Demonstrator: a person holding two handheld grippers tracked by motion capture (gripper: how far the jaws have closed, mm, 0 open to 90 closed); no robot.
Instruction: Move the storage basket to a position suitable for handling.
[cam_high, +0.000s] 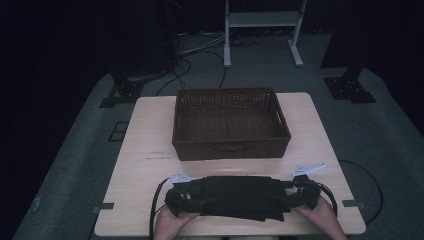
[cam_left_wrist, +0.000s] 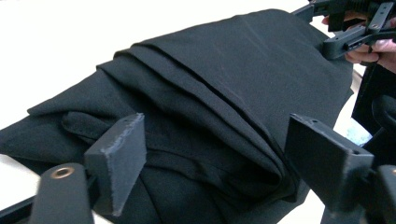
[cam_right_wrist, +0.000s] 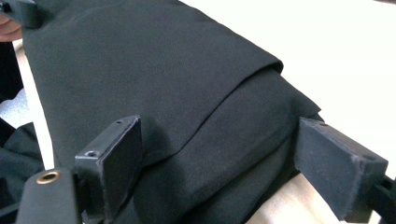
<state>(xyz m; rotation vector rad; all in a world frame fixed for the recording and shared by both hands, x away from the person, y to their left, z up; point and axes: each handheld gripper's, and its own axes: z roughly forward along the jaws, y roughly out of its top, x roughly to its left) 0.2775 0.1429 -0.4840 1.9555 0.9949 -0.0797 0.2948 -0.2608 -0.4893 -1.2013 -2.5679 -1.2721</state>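
- The folded black garment (cam_high: 235, 196) is laid flat at the near edge of the worktop (cam_high: 150, 130), its long axis running from the left tongs (cam_high: 186, 196) straight across to the right tongs (cam_high: 296, 194).
- 1 short end is straddled by each pair; both hands are equally near.
- The left tongs (cam_left_wrist: 219, 158) are held apart around the folds, not yet pressed on them.
- The right tongs (cam_right_wrist: 219, 163) are likewise apart around the cloth.
- Beyond both tongs, a wicker basket (cam_high: 185, 135) stands empty.
- The room is dark, with cables (cam_high: 200, 55) on a grey floor.
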